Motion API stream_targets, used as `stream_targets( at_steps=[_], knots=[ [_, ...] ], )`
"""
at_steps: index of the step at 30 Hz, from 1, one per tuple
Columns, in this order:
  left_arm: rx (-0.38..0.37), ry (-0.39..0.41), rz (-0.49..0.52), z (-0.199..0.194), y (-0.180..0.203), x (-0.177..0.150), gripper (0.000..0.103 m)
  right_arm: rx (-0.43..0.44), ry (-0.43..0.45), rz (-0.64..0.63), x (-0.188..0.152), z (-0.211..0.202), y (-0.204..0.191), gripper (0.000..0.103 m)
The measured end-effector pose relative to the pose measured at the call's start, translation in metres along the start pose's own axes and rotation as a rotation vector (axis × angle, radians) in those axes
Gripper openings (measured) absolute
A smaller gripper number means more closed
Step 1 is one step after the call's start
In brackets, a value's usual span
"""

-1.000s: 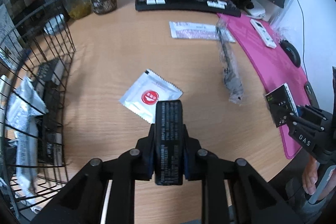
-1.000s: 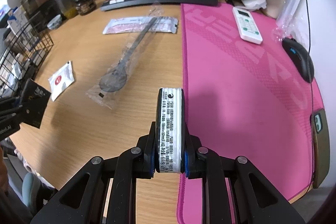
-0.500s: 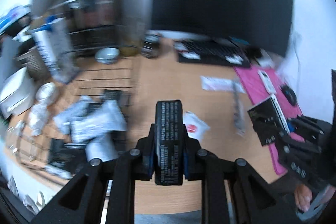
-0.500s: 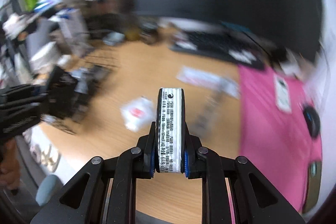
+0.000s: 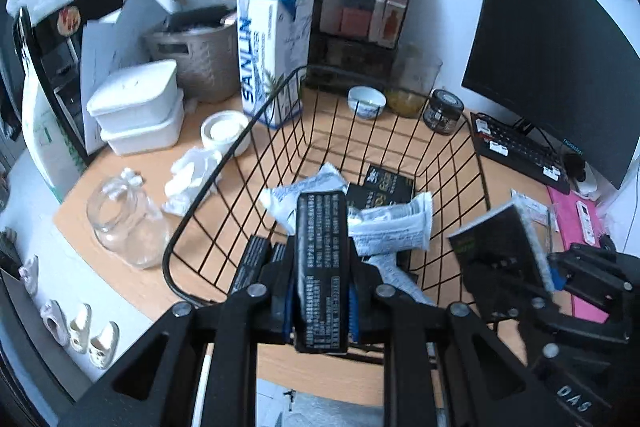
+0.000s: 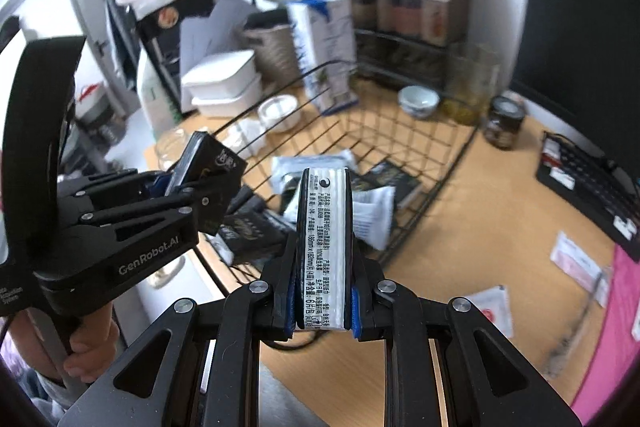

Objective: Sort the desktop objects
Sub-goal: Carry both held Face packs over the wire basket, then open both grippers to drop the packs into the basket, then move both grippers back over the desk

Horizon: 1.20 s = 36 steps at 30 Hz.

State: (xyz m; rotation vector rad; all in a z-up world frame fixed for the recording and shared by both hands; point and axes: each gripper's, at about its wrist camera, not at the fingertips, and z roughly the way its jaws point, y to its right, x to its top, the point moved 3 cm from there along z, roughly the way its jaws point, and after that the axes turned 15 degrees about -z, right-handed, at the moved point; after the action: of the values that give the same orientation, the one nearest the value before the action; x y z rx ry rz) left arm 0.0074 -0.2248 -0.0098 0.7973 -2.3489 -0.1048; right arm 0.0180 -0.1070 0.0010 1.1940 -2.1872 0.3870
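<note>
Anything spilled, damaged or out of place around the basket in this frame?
Nothing spilled or broken. The wire basket holds loosely piled packets. Only crumpled white tissue on the desk beside it looks untidy. Both grippers grip packs: left, right.

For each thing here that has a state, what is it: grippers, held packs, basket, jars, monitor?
Left gripper: shut on black pack.
Right gripper: shut on white pack.
Wire basket: open-topped, already holding several packets.
Clear glass jar: upright, lidless, looks empty.
Dark jar: upright, lid on.
Monitor: screen dark.
White lidded boxes: stacked, lids on.
Milk carton: upright.
</note>
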Motion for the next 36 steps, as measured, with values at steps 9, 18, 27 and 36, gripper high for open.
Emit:
stream_targets(
  at_steps=[9,18,27,36],
  knots=[
    [-0.005,-0.010,-0.003,0.003,-0.009,-0.006,0.021,0.016,-0.043,-0.015,0.000,0.023,-0.008,0.020],
    [0.006,0.019,0.023,-0.002,-0.001,-0.008,0.061,0.013,-0.011,-0.003,-0.004,0.015,-0.002,0.033],
    [-0.019,0.085,0.045,-0.029,0.016,-0.006,0.063,-0.003,0.043,0.068,-0.018,-0.022,0.025,0.044],
    [-0.104,0.057,0.182,-0.036,0.086,-0.032,0.063,-0.171,-0.008,0.204,-0.079,-0.056,0.098,0.046]
  ],
)
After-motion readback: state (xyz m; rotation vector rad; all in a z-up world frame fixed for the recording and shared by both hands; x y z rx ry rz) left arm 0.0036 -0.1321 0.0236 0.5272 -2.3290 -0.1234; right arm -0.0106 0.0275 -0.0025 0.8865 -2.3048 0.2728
